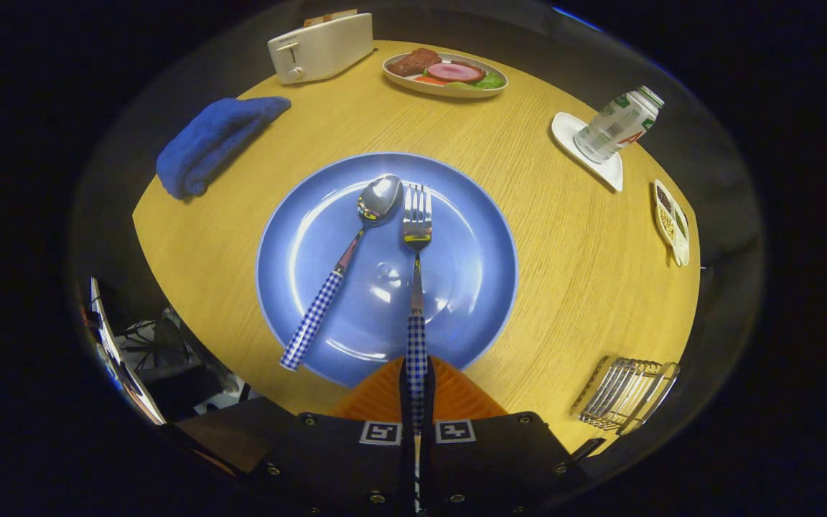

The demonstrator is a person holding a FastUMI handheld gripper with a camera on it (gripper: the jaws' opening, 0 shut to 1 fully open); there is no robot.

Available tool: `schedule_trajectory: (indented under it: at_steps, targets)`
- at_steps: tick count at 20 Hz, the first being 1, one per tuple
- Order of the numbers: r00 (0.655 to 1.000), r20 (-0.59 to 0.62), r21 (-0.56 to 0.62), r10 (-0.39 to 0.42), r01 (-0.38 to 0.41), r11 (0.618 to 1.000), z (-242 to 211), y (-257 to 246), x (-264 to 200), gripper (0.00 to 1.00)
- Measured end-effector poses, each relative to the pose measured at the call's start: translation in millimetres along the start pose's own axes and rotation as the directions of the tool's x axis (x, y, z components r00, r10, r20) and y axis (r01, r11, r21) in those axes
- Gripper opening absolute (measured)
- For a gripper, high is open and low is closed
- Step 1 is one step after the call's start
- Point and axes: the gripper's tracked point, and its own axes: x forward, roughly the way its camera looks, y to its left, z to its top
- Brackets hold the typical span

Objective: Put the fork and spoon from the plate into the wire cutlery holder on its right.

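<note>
A round blue plate (471, 287) lies in the middle of the wooden table. On it rests a spoon (345, 262) with a blue-checked handle, angled to the left. Right of the spoon, the fork (417, 287) points straight away from me, tines far. My gripper (417, 388) is shut on the fork's checked handle, with both orange fingers (456, 395) pressed against it above the plate's near rim. The wire cutlery holder (625, 395) stands on the table to the right of my fingers, beyond the plate's near right edge.
A folded blue towel (216, 140) lies beyond the plate on the left. Behind it stands a white toaster (320, 47). A dish of food (446, 74) sits at the back, a can on a white coaster (614, 126) at the far right, and a small divided dish (672, 222) near the right edge.
</note>
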Motion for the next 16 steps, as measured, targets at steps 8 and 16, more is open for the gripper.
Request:
schedule_trajectory:
  at_steps: [8,16]
  targets:
    - [1.0,-0.023,0.049,-0.002,0.003,0.999,-40.3,-40.4,-60.1,0.03]
    - [0.994,-0.084,0.156,-0.069,0.081,0.984,-101.9,-110.0,-114.9,0.03]
